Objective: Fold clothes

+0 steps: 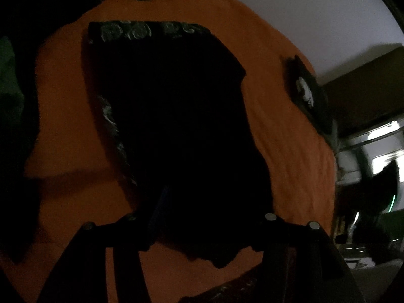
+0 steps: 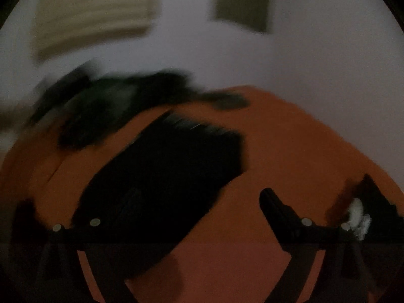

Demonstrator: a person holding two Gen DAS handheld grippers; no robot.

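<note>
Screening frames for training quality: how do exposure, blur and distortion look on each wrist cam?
Left wrist: underexposed but fairly sharp; the black garment is crushed to a silhouette on the orange sheet, and a bright window blows out at right. Right wrist: heavy motion smear across the clothes pile and wall. Both: fisheye curvature and dark corners.

Both fisheye views are dim and grainy, with black corners and lines bowed toward the rim. In the left wrist view the black garment (image 1: 176, 131) is a near featureless dark mass on the orange sheet (image 1: 290, 156), though edges stay fairly sharp; the only bright light comes from a window (image 1: 381, 149) at the right, smeared. The right wrist view is heavily motion-blurred throughout, streaking the dark clothes pile (image 2: 106, 108) and the pale wall (image 2: 315, 58).
</note>
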